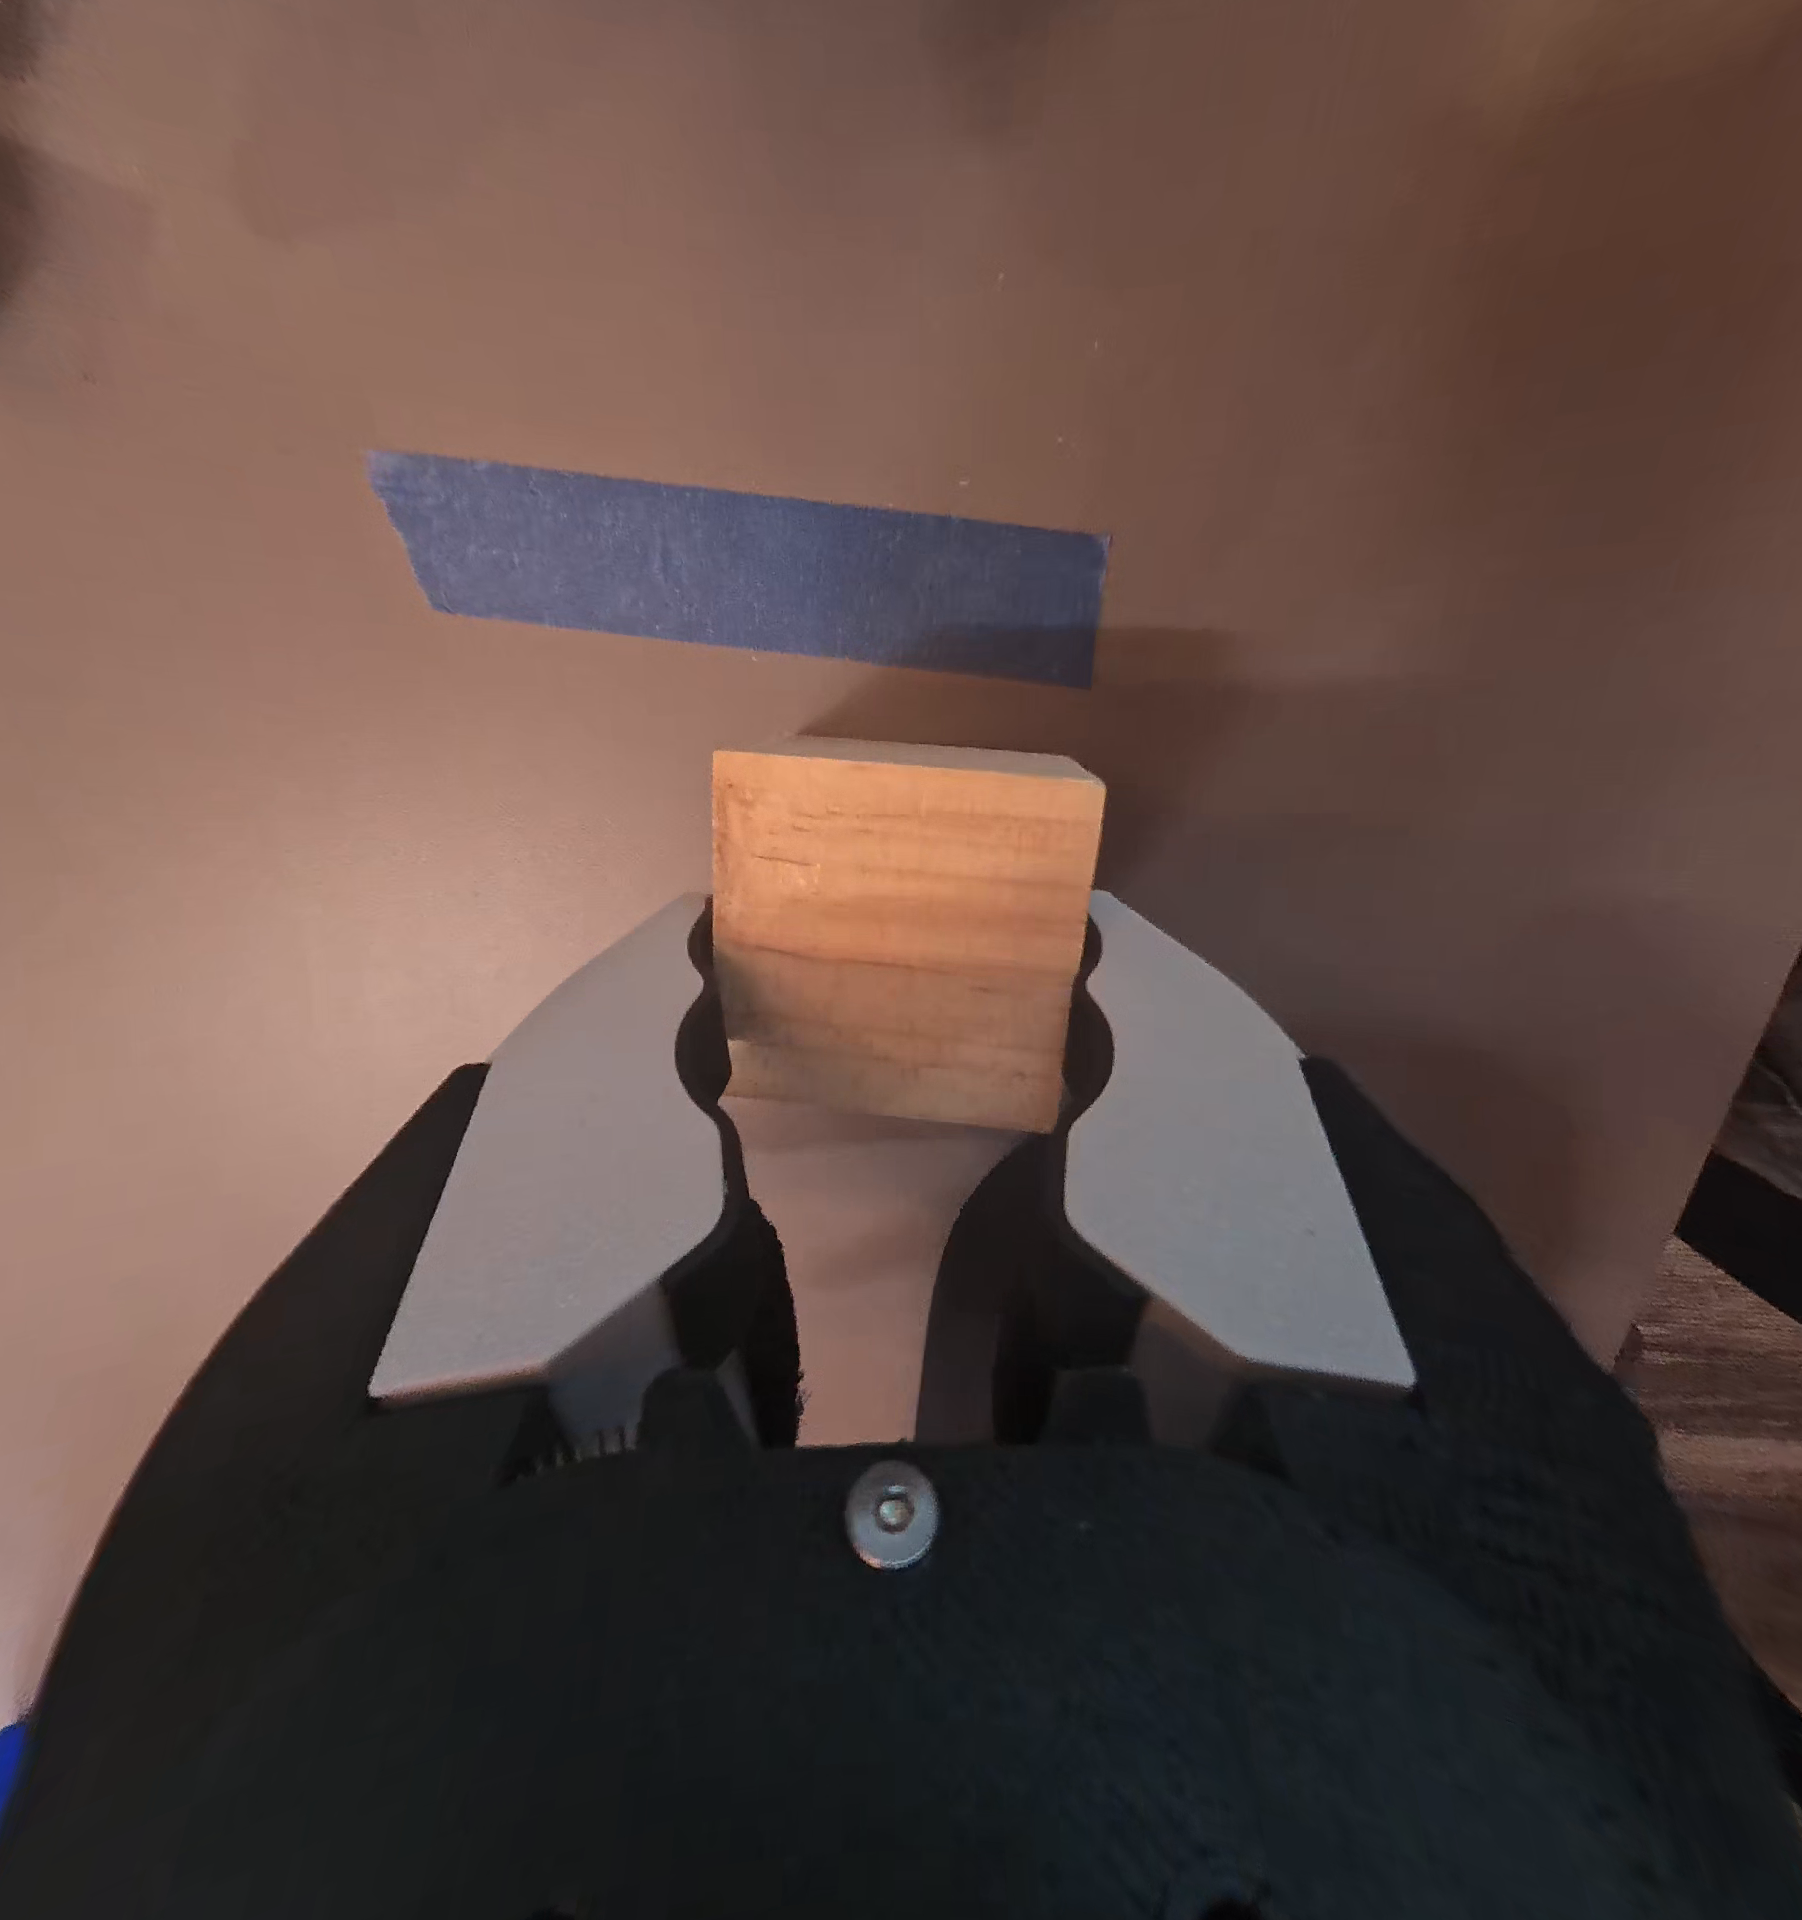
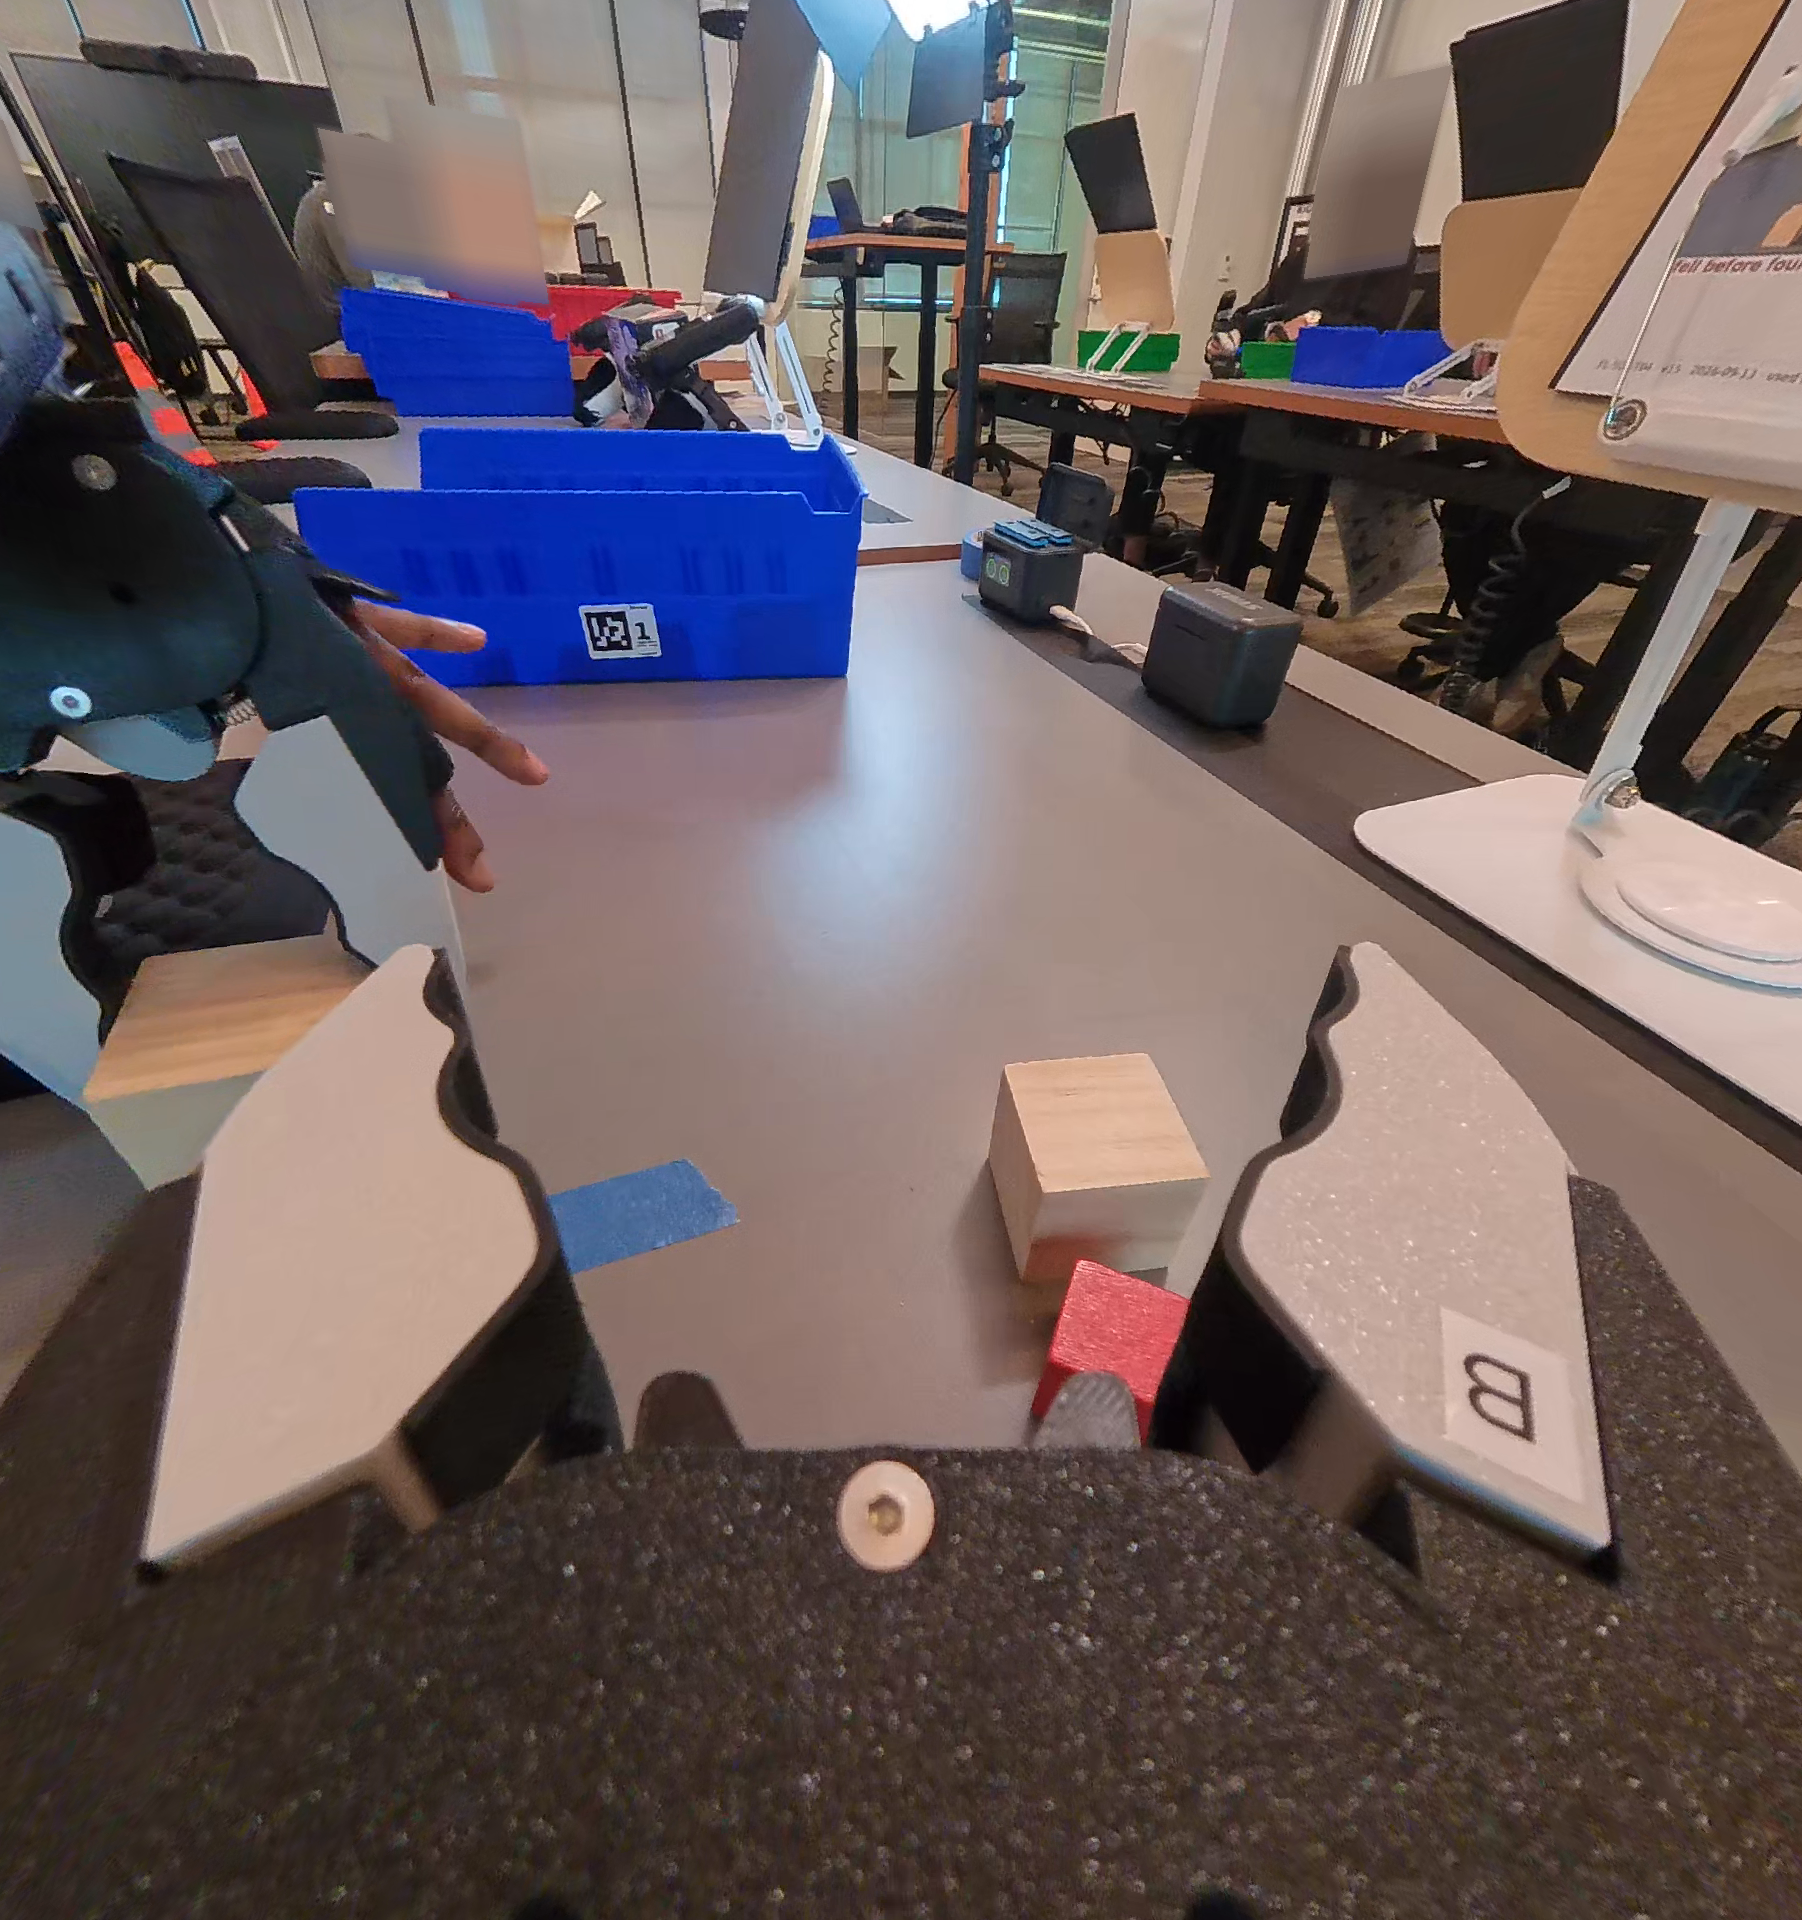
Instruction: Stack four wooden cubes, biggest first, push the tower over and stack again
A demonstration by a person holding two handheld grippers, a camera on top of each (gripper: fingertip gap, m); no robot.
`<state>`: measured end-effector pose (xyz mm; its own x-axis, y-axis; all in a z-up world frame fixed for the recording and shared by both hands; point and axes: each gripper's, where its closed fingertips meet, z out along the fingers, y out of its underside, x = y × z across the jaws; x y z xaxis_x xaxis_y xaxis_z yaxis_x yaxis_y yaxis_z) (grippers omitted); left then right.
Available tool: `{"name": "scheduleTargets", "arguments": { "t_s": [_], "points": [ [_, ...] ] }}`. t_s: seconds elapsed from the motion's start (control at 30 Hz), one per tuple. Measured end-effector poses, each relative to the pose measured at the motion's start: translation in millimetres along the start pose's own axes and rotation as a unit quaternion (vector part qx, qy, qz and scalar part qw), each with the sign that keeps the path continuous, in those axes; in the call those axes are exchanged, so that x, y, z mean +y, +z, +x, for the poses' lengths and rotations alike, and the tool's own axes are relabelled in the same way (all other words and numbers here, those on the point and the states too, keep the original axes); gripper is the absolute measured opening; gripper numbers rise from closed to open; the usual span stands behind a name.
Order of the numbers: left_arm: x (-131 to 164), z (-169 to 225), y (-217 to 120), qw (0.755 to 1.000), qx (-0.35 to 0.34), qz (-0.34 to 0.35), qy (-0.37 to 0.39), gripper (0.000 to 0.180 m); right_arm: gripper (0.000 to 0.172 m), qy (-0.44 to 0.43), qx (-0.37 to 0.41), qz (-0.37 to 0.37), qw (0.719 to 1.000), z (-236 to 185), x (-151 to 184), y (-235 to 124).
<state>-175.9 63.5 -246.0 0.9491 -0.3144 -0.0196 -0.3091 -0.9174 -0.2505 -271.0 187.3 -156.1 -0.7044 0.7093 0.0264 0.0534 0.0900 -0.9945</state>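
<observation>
While your left gripper (image 1: 902, 997) clenches the big wooden cube (image 1: 902, 914), the pale cube (image 2: 1094, 1153) lies at lower right between your released right gripper's (image 2: 892, 1049) fingers.

Left wrist view: dim, warm cast; cube (image 1: 902, 925) throws soft shadow toward 2 o'clock, corners smeared. Right wrist view: bright, bleached lamp glare at 12 o'clock, pale sheen on worktop (image 2: 824, 831), strong fisheye bending at edges.
</observation>
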Motion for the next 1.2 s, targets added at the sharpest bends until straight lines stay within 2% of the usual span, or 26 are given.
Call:
{"name": "scheduleTargets", "arguments": {
  "t_s": [0.13,0.23,0.3,0.43,0.57,0.67,0.73,0.8,0.87,1.0,1.1,1.13,1.17,1.2],
  "points": [
    [0,5,-1,1.0,0.009,0.002,0.012,0.065,0.147,0.0,-0.001,-0.001,1.0,0,0,0],
    [0,1,-9,1.0,-0.001,0.003,0.019,0.083,0.147,0.0,-0.003,-0.001,1.0,-1,0,0],
    [-9,-9,-24,0.999,-0.013,0.036,0.025,0.085,0.147,-0.002,-0.006,-0.002,1.0,-1,0,0],
    [-46,-50,-57,0.989,-0.041,0.139,0.036,0.087,0.147,-0.004,-0.015,0.009,1.0,-3,-3,-2],
    [-79,-83,-77,0.974,0.022,0.222,0.046,0.087,0.147,-0.01,-0.025,0.018,0.999,-6,-7,-4],
    [-78,-116,-72,0.98,0.017,0.196,0.034,0.087,0.147,-0.017,-0.024,0.004,1.0,-4,-3,-6],
    [-77,-133,-68,0.981,-0.009,0.192,0.017,0.087,0.144,-0.023,-0.006,-0.037,0.999,5,11,-7],
    [-80,-131,-69,0.974,-0.008,0.226,0.009,0.087,0.131,-0.021,0.005,-0.076,0.997,12,23,-8],
    [-84,-125,-77,0.957,-0.014,0.288,-0.002,0.09,0.116,-0.012,0.008,-0.119,0.993,18,34,-8],
    [-90,-111,-104,0.895,-0.045,0.444,-0.029,0.094,0.087,-0.016,-0.003,-0.232,0.972,36,56,3],
    [-78,-103,-106,0.878,-0.099,0.467,-0.033,0.099,0.081,-0.038,-0.029,-0.339,0.939,47,86,8],
    [-73,-100,-106,0.877,-0.121,0.464,-0.03,0.1,0.074,-0.042,-0.039,-0.354,0.933,47,92,12],
    [-68,-96,-104,0.878,-0.141,0.457,-0.024,0.101,0.054,-0.053,-0.045,-0.357,0.932,47,95,15],
    [-64,-93,-103,0.876,-0.162,0.453,-0.021,0.101,0.045,-0.066,-0.042,-0.347,0.935,49,94,18]
  ]
}}
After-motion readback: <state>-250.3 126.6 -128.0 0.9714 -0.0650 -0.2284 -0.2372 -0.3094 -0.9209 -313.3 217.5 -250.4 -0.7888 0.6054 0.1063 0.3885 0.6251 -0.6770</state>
